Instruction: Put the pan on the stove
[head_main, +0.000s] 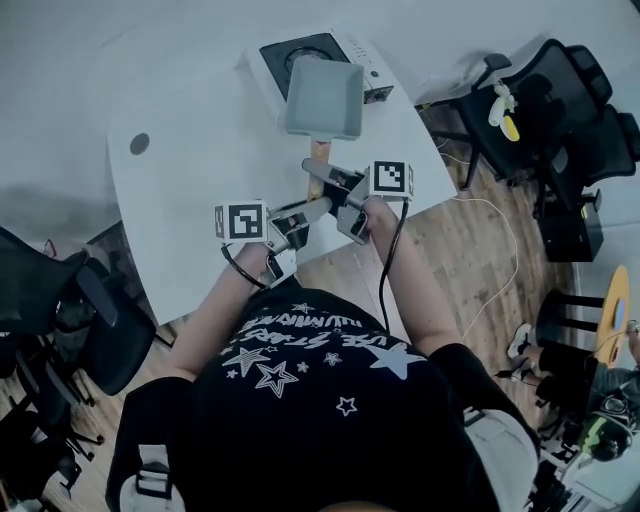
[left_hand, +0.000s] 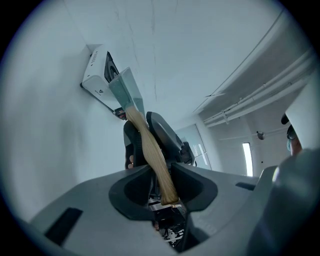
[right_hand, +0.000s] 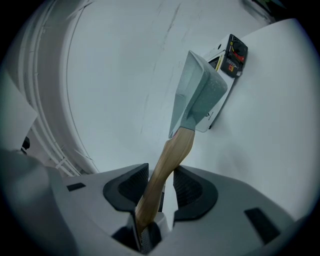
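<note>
Both grippers share one grip: left gripper (left_hand: 161, 183) has its jaws narrow on the butt end of the wooden handle (left_hand: 150, 150), and right gripper (right_hand: 160, 186) clamps the same handle further up, nearer the pan (head_main: 325, 97). The pan is off the white table (head_main: 190, 150), held out level over the near edge of the stove (head_main: 372, 75); can't tell if it touches. Step looks like the carry, nearly done. Next move calls for centring the pan on the burner, lowering it flat, then releasing both grips. Only the head view shows the pan overlapping the stove from above. Only the right gripper view shows the stove's control panel (right_hand: 232, 55).
</note>
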